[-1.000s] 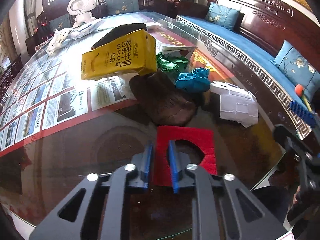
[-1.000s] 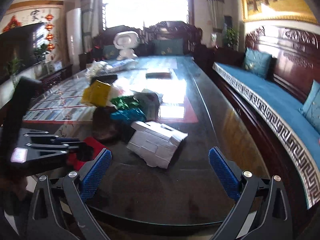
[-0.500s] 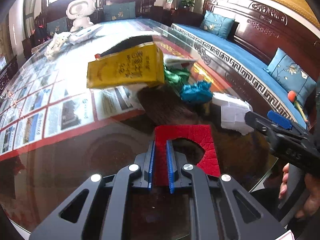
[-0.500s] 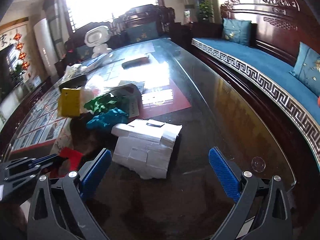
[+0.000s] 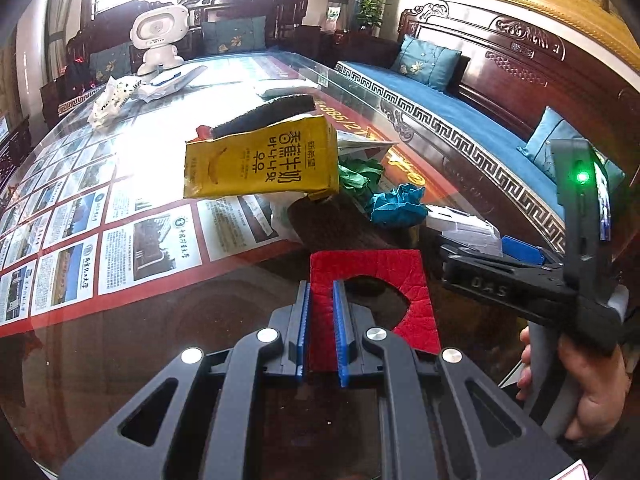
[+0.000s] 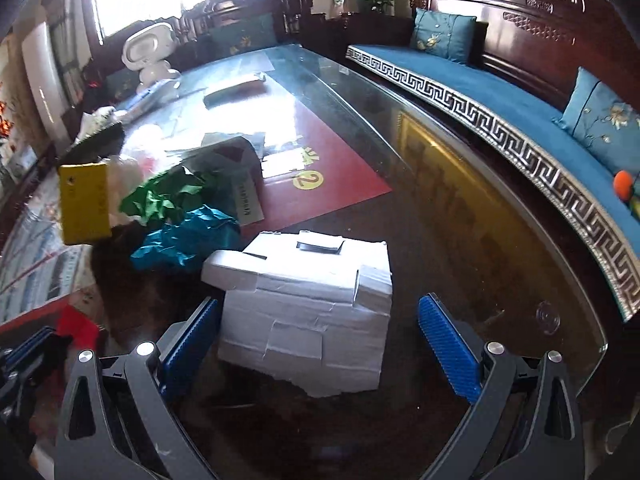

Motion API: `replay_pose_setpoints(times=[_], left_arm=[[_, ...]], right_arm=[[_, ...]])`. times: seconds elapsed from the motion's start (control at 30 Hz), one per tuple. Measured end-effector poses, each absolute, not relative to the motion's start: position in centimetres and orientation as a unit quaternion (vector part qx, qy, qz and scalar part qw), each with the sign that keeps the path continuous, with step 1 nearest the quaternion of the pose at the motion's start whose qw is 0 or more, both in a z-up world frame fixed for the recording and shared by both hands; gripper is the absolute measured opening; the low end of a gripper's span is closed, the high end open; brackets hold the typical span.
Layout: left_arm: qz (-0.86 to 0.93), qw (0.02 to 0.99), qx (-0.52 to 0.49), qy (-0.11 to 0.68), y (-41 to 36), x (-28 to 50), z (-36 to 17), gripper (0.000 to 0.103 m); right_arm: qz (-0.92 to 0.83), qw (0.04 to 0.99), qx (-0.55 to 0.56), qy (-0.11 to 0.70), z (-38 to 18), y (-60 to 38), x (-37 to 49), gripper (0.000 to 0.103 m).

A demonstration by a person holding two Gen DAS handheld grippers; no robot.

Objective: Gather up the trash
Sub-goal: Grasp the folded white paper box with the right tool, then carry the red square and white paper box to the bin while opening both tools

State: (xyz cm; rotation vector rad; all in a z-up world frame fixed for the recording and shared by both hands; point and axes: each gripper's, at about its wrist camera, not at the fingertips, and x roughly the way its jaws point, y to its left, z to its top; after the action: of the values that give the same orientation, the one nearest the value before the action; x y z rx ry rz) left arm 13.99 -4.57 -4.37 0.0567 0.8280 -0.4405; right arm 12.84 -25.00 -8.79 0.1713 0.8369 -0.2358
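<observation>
Progress: early, by my judgement; most of the litter lay loose on the glass-topped worktop (image 6: 460, 184), and no bin or bag showed in either view.
Left gripper (image 5: 320, 328): fingers clamped on the near edge of a red card piece (image 5: 380, 276), flat, crackle-textured, with a rounded notch cut out of its near side.
Right gripper (image 6: 320, 340): fingers wide apart and holding nothing, angled down either side of the white box; its left pad sat just beside the box's edge, and I could not tell whether it touched.
White box (image 6: 308, 300): crushed cardboard, creased and torn along its lower edge, at 12 o'clock from the right gripper.
Yellow milk carton (image 5: 260, 160): glossy, printed, at 12 o'clock from the left gripper, propped above the pile.
Crumpled paper: a teal wad (image 6: 188, 236) and a green wad (image 6: 168, 196), both wrinkled and soft-looking, at 10 o'clock from the right gripper.
Black foam strip (image 5: 264, 114): coarse, long, lying behind the carton.
Left to do: the box, carton, paper wads and foam remained to collect, going by how they lay.
Far end: a white toy robot (image 5: 160, 40) stood at 11 o'clock, beside plastic wrappers (image 5: 116, 94).
</observation>
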Motion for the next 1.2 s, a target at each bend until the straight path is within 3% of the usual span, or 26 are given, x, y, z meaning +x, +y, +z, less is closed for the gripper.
replay_pose_setpoints(times=[0.03, 0.07, 0.53, 0.87, 1.2], left_arm=[[-0.211, 0.892, 0.027, 0.399, -4.5, 14.0, -4.4, 0.012], [-0.212, 0.891, 0.027, 0.4, -4.5, 14.1, -4.5, 0.012], [-0.225, 0.887, 0.023, 0.402, -4.8, 11.7, -3.6, 0.012], [-0.239, 0.889, 0.043, 0.389, -4.2, 3.6, -2.1, 0.012], [-0.225, 0.867, 0.051, 0.441, -2.9, -5.3, -6.1, 0.012]], right_arm=[[-0.116, 0.904, 0.076, 0.405, -8.8, -24.9, 12.9, 0.09], [-0.116, 0.905, 0.069, 0.403, -8.7, -24.7, 12.9, 0.074], [-0.076, 0.929, 0.113, 0.345, -6.6, -26.6, 8.0, 0.073], [0.017, 0.946, 0.087, 0.312, -3.2, -24.9, -1.1, 0.073], [0.088, 0.927, 0.071, 0.357, -5.4, -23.1, -9.3, 0.073]])
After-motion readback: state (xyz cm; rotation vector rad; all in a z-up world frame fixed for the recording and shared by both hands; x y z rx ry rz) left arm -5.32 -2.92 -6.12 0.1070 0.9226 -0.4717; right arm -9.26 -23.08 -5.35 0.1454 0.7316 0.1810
